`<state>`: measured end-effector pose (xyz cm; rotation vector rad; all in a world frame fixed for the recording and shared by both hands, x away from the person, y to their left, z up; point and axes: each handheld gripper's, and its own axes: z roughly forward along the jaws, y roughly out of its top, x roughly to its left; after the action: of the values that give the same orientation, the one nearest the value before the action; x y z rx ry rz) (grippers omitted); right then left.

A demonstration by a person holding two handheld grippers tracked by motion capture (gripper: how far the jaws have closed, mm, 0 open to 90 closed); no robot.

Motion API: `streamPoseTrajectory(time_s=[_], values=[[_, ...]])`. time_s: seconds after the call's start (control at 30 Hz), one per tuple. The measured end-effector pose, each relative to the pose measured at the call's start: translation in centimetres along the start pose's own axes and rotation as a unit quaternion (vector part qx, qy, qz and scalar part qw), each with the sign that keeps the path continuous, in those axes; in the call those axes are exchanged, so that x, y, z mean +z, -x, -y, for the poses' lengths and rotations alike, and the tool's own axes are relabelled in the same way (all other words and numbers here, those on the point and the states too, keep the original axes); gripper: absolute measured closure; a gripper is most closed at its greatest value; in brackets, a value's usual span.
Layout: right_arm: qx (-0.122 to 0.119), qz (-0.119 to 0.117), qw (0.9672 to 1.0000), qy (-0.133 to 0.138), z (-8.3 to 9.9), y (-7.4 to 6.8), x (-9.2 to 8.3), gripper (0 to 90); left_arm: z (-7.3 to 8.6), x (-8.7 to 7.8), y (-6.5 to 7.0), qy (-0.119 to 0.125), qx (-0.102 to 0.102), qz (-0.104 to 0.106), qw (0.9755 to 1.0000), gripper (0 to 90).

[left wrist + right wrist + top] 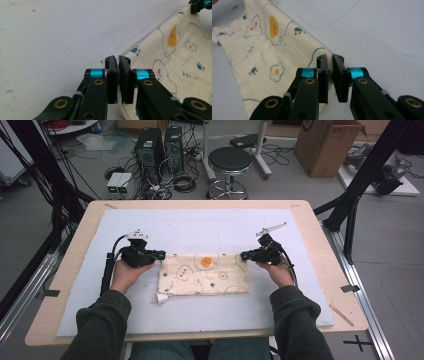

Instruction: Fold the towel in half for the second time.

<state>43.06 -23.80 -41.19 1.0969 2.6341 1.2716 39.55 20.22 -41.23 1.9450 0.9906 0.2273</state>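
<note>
Dark sleeves and two hands enter from the near edge of the table [310,220], each holding a gripper. Between them, on the white mat [200,227], lies a folded cream cloth [205,275] printed with fried eggs and paw marks. Its far left corner sits pinched in the closed jaws of the left gripper [161,254], and the far right corner is clamped the same way by the right gripper [243,255]. I judge the cloth light, soft and limp: it will sag and wrinkle between the two holds, so corners are the right place to grip, kept taut and level to stop the fold slipping open.
</note>
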Motion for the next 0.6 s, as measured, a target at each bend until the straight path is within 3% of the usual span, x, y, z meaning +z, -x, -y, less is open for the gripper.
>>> streamPoseTrajectory(time_s=[0.3,0.6], values=[[0.002,-0.007,0.9999,0.012,0.4,-0.4,-0.4,83.4,0.2,-0.3,0.3,-0.003,0.007,0.001,1.0000,85.1],[0.001,-0.017,0.9996,0.025,1.0,-0.7,-0.5,83.4,1.2,-0.6,0.5,0.012,-0.002,0.006,0.9999,85.1]])
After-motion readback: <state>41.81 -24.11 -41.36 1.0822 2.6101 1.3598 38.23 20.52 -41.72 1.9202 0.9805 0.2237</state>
